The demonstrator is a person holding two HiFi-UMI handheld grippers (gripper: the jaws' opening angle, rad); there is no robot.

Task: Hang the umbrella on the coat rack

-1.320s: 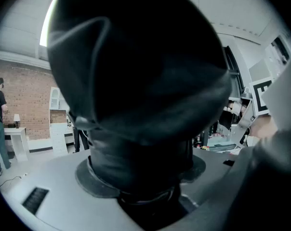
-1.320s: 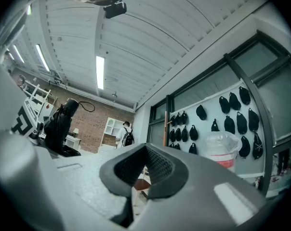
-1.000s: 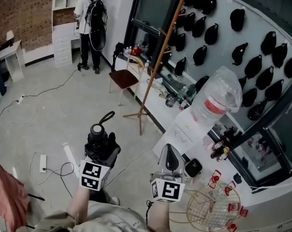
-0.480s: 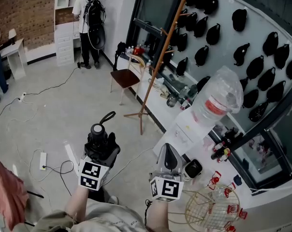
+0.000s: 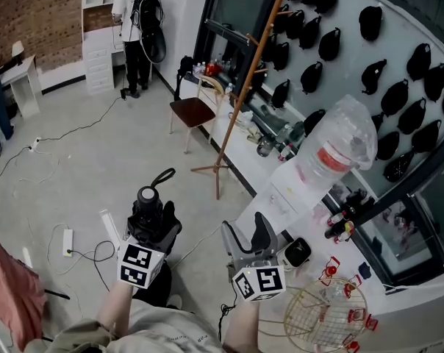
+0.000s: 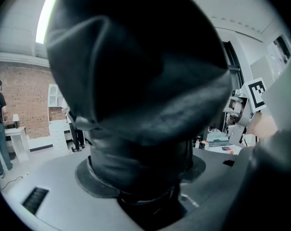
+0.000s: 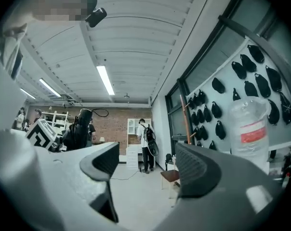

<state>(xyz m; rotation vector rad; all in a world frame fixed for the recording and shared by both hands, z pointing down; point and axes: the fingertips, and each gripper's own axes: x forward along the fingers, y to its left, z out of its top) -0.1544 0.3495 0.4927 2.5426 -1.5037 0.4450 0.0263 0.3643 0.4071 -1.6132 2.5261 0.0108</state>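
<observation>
— Grey workshop floor (image 5: 97, 153) all round, with cables trailing over it. Whereabouts of the umbrella?
— Folded black umbrella (image 5: 148, 198), upright in the left gripper (image 5: 153, 223), low in the head view, with its strap loop (image 5: 163, 176) at the top. Same umbrella (image 6: 136, 95) filling nearly all of the left gripper view.
— Gripped, then?
— Pinched, yes: part-way spread and pressed against the bundled fabric.
— And the coat rack?
— Wooden coat rack (image 5: 240, 98), well apart across open floor, beside a chair (image 5: 192, 115) and in front of the wall of black caps (image 5: 374, 76).
— Stage of the job?
— Carrying, by the look of it. Not yet hung, not yet near a peg.
— Right gripper?
— Right gripper (image 5: 246, 234) just beside the umbrella, apparently not touching it. Just been opening its jaws. Now spread wide, with only air and the far room between them, coat rack (image 7: 187, 112) included.
— Next?
— Probably walking up to the rack, raising the umbrella, then catching the strap loop, perhaps with the free right gripper, and slipping it over a peg. Calls for steady aim at a small, floppy loop
</observation>
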